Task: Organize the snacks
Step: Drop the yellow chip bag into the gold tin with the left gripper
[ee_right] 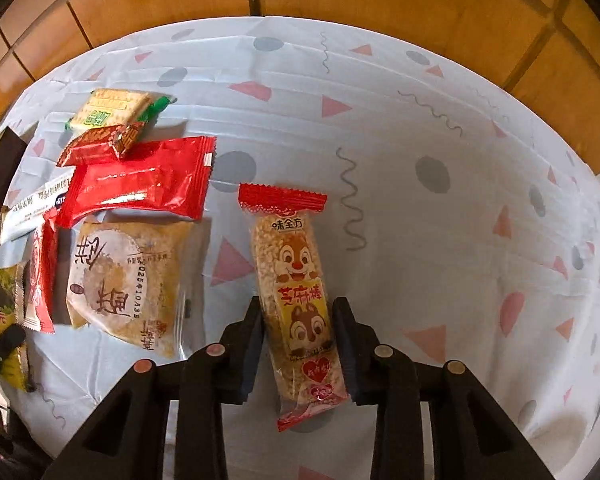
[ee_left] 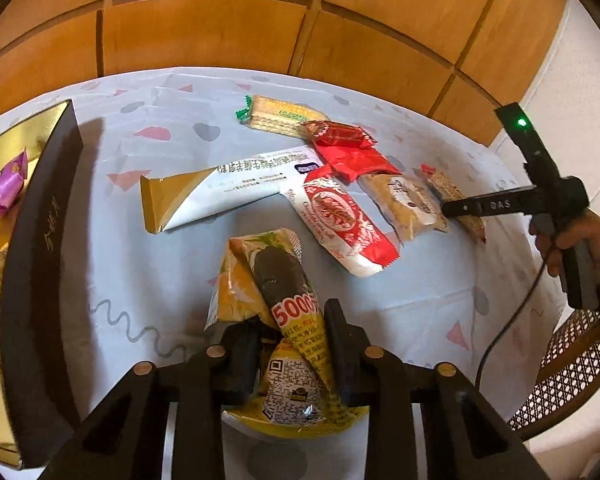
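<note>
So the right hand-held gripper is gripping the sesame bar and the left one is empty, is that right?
Not quite. The left hand-held gripper isn't empty: the left wrist view shows it shut on a yellow packet. The right hand-held gripper does grip the sesame bar.

A round surface is wearing a pale cloth printed with pink triangles, grey dots and squiggles. Behind it, a wall of orange-brown wood panels is running across both views, meeting a white wall at the right. A cane-backed chair is standing beside the surface, and daylight is falling on the cloth.
</note>
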